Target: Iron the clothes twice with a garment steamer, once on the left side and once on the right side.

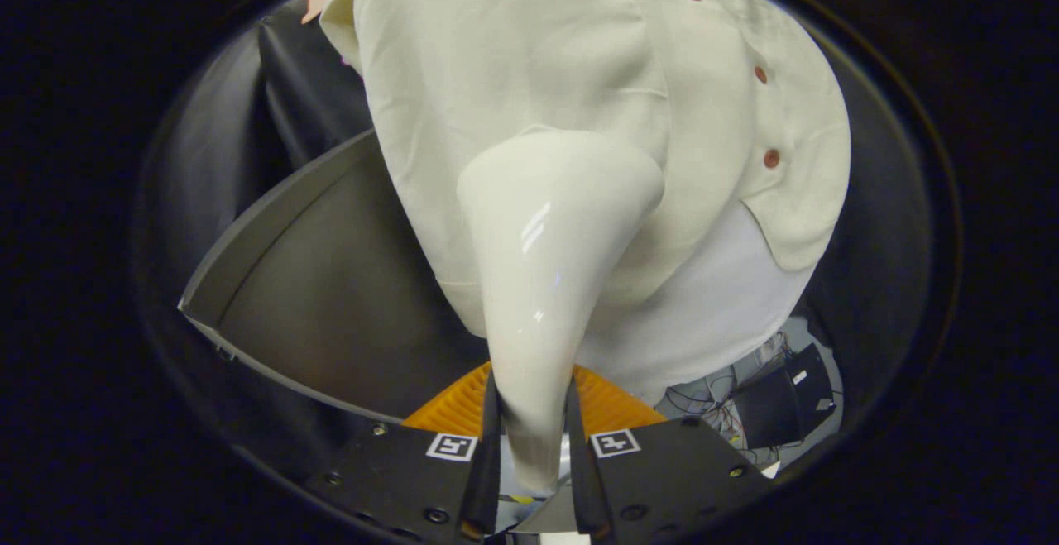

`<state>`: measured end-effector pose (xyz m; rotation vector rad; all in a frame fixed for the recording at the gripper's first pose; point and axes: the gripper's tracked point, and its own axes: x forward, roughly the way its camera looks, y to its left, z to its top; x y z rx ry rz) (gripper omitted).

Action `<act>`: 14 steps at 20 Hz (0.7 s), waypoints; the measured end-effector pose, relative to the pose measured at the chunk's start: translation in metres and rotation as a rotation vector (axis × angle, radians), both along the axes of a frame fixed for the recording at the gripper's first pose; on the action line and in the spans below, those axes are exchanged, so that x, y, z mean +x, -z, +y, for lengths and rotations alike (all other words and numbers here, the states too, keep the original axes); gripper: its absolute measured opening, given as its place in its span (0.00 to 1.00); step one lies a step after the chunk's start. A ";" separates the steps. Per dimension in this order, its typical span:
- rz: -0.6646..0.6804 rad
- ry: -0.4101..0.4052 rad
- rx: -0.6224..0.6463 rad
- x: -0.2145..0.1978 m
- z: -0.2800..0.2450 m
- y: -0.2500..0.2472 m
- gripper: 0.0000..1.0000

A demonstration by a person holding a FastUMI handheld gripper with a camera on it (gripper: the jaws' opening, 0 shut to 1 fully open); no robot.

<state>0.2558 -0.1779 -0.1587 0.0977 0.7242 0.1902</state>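
Grey tray (273, 222) sits out at 9 o'clock, with cables and a black box (782, 400) at 4 o'clock. The gripper (534, 446) is clamped on the steamer (546, 255) handle. The glossy cream steamer runs toward 12, its wide head against the cream button shirt (529, 57).

gripper (534, 413): we see both fingers pressed on the steamer's handle, one each side
steamer (546, 231): glossy, widens ahead of the fingers; head lies against the shirt
shirt (529, 57): pale, hanging, buttons (771, 158) down its placket
panel (331, 272): grey, beside the shirt
cables (720, 400): tangled on the floor by a black box (778, 404)
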 end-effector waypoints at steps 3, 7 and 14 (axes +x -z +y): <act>0.033 0.003 -0.014 -0.005 -0.004 0.012 0.35; 0.087 0.014 -0.024 -0.017 -0.005 0.049 0.35; 0.113 0.023 -0.021 -0.032 -0.007 0.062 0.35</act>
